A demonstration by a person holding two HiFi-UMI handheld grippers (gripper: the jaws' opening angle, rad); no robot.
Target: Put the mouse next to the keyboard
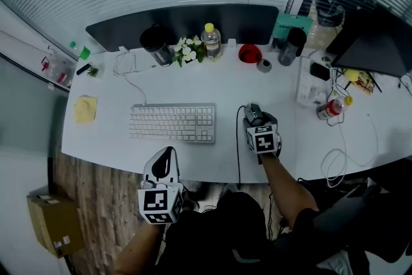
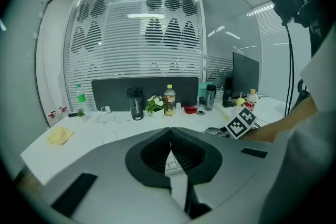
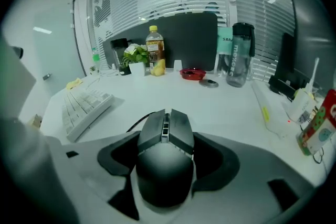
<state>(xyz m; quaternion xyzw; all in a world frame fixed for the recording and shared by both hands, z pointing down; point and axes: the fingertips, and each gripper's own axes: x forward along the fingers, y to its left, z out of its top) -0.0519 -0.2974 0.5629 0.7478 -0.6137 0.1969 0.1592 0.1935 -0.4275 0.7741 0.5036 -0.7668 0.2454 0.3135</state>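
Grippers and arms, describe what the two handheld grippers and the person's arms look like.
Both the left gripper and the right gripper have pale grey bodies with black, scooped jaw linings. Each carries a white cube printed with black square markers. No cable shows on either. The forearms are bare; the clothing nearer the body looks dark.

Left gripper (image 2: pixel 170 130) front and centre, its grey fingers (image 2: pixel 152 152) pressed together, nothing caught between them. Beyond, the white desk (image 2: pixel 105 127) carries a dark tumbler (image 2: pixel 135 104), a white-flowered plant (image 2: pixel 155 104), a yellow-capped clear bottle (image 2: pixel 169 100) and a red bowl (image 2: pixel 190 109). At right, the other gripper's black-and-white marker cube (image 2: pixel 240 123), with a bare forearm (image 2: pixel 273 131) trailing behind.
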